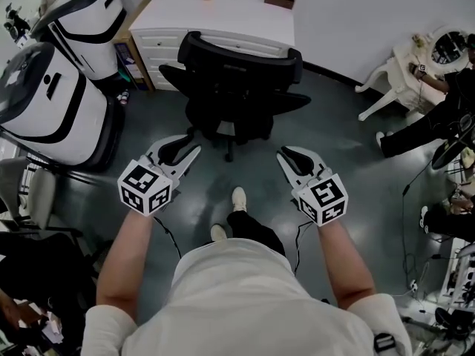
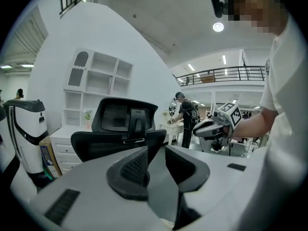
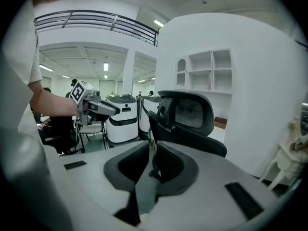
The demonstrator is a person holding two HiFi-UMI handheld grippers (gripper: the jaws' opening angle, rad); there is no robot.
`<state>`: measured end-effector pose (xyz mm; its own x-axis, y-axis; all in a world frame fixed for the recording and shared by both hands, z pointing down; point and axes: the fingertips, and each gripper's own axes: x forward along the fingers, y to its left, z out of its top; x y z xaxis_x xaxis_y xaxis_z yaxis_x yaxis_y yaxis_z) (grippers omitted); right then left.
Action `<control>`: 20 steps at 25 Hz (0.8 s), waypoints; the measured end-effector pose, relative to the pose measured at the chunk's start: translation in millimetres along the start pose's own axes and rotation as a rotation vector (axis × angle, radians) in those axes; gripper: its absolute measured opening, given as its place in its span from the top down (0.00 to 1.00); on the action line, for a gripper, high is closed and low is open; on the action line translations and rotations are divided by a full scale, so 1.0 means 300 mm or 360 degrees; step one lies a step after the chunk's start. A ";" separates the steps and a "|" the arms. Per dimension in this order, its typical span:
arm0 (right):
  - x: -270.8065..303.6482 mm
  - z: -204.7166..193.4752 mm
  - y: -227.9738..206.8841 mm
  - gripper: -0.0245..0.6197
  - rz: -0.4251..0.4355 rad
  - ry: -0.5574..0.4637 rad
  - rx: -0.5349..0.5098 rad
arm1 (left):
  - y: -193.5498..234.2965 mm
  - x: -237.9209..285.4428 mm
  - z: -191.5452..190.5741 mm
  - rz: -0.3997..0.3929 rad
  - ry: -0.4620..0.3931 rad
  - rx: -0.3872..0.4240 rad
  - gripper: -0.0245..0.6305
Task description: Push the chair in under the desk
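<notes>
On the grey floor, the black chair stands in front of the white desk, backrest toward you. Your left gripper and right gripper hang short of the chair, jaws slightly apart and empty.

White short-sleeved shirt, black trousers, white shoes; the left gripper and right gripper are grey.
</notes>
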<state>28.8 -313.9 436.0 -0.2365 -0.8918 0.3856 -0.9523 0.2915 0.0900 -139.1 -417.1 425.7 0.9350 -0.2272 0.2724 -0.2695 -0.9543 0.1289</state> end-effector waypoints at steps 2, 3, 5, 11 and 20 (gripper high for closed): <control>-0.035 -0.015 0.040 0.88 0.0001 -0.0011 0.0018 | -0.045 -0.021 -0.007 -0.0002 -0.0025 -0.0019 0.81; -0.053 -0.021 0.059 0.91 0.0003 -0.0021 0.0026 | -0.068 -0.031 -0.009 -0.0006 -0.0037 -0.0033 0.84; -0.089 -0.032 0.093 0.92 0.0010 -0.0046 0.0046 | -0.116 -0.048 -0.016 -0.0023 -0.0050 -0.0048 0.87; -0.167 -0.077 0.193 0.95 0.0070 -0.0074 0.0139 | -0.262 -0.089 -0.075 -0.0095 0.0009 -0.0080 0.97; -0.331 -0.157 0.305 0.95 0.0212 -0.0072 0.0163 | -0.509 -0.100 -0.156 -0.0137 0.0085 -0.0177 0.97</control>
<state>-25.9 -182.5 449.4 -0.3681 -0.8630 0.3460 -0.9261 0.3733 -0.0543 -136.9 -255.5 442.6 0.9430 -0.1319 0.3057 -0.2154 -0.9418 0.2582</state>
